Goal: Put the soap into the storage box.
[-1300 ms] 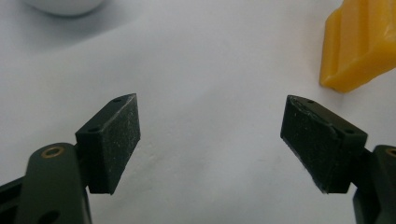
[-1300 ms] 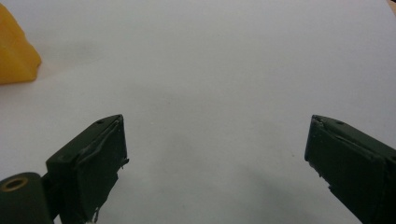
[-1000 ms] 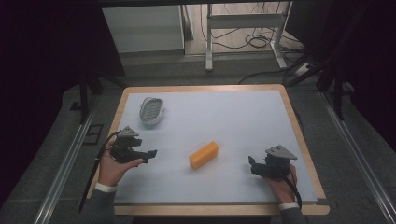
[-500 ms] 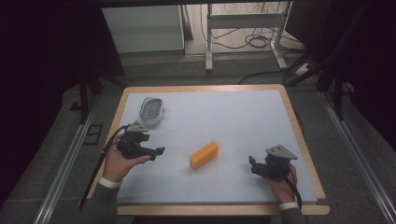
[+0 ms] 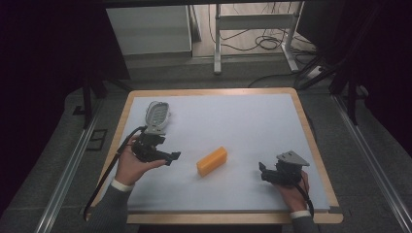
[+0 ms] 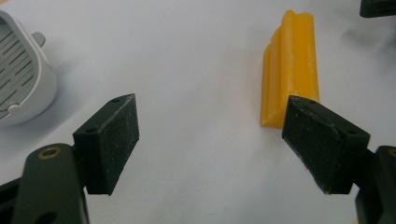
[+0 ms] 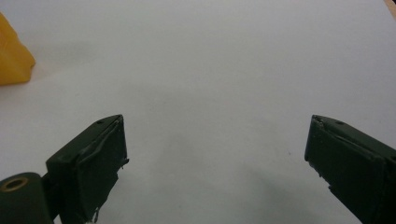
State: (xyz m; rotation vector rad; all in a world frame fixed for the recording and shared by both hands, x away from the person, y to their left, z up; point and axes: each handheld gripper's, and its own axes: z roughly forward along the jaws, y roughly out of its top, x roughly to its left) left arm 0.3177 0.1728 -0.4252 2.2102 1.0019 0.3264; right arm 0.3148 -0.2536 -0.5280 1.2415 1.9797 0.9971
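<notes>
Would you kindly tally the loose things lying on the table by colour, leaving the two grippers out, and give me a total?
Orange-yellow: 1, the orange-yellow block, lying flat near the middle of the white tabletop.
Light grey: 1, the grey slotted dish, near the far left corner.
Total: 2.

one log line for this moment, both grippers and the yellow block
left gripper: open, beside yellow block, not touching | right gripper: open, apart from block | grey slotted dish: far-left on table
</notes>
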